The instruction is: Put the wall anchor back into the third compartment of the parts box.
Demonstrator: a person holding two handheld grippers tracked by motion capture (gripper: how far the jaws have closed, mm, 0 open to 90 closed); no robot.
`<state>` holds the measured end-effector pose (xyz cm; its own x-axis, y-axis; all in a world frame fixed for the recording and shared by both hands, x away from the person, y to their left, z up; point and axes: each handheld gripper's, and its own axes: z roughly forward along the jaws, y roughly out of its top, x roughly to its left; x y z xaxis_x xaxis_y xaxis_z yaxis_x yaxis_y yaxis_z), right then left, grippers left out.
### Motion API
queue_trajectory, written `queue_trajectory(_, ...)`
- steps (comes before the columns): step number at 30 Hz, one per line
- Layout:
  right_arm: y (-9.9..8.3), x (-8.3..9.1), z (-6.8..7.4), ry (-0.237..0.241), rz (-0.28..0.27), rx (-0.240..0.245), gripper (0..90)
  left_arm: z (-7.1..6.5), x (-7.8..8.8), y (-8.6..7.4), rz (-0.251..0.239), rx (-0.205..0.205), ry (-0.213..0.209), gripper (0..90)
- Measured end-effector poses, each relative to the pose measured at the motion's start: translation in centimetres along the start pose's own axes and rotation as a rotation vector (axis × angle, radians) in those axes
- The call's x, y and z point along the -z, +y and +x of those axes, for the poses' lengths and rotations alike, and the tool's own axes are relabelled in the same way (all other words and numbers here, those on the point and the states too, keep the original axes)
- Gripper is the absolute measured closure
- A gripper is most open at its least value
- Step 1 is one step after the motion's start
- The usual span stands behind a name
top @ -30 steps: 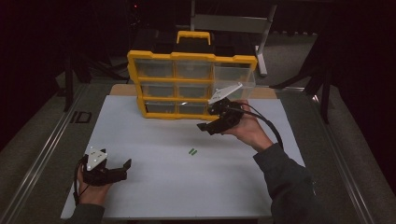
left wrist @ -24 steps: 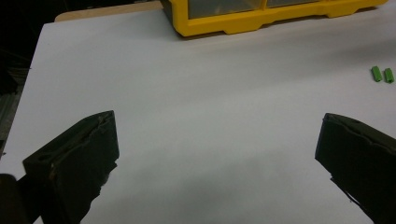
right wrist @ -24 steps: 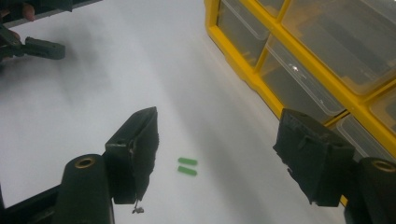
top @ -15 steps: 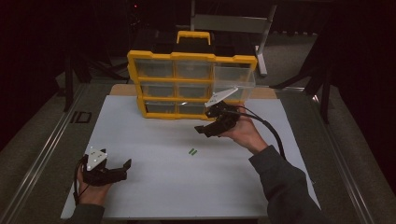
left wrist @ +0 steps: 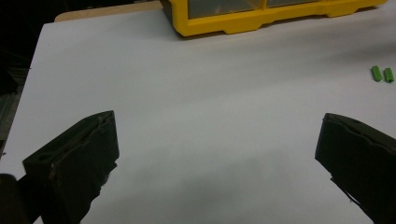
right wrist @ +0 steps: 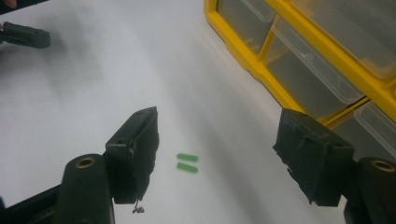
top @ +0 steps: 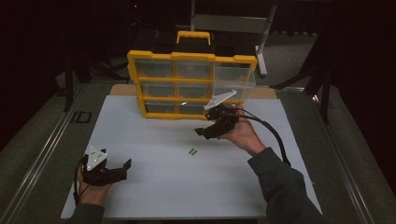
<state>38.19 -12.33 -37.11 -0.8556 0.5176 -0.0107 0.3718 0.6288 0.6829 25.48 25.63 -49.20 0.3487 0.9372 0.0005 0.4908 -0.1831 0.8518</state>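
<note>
Right gripper view looks down on two small green plastic pieces (right wrist: 187,163) lying side by side, just apart, flat on the white worktop (right wrist: 84,98), near the yellow plastic organiser with clear drawers (right wrist: 322,60) that stands at the far side. The right claw (right wrist: 217,156) hangs above them with jaws spread wide and nothing between them. The left claw (left wrist: 215,154), also gaping and empty, rests low at the near left. The pieces look light, stiff and apt to skid; pinching one across its short width, from straight above, seems safest.
</note>
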Motion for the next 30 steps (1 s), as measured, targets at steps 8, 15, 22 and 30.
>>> queue_trajectory(8, -1.4, -1.4, -0.4, -0.011, 0.012, -0.015, 30.1, 0.0, 0.0, 0.0, 0.001, 0.001, -0.001, 0.1)
queue_trajectory(15, -2.6, -2.6, -0.6, -0.019, 0.045, -0.029, 30.2, 0.0, -0.1, 0.0, 0.001, 0.001, 0.001, 0.1)
queue_trajectory(22, -2.9, -3.7, -0.4, -0.023, 0.054, -0.028, 30.3, 0.0, 0.0, 0.0, 0.001, 0.001, 0.0, 0.0)
queue_trajectory(30, -3.3, -5.3, 0.2, -0.027, 0.071, -0.014, 30.5, 0.0, 0.0, 0.0, 0.001, 0.0, 0.0, 0.1)
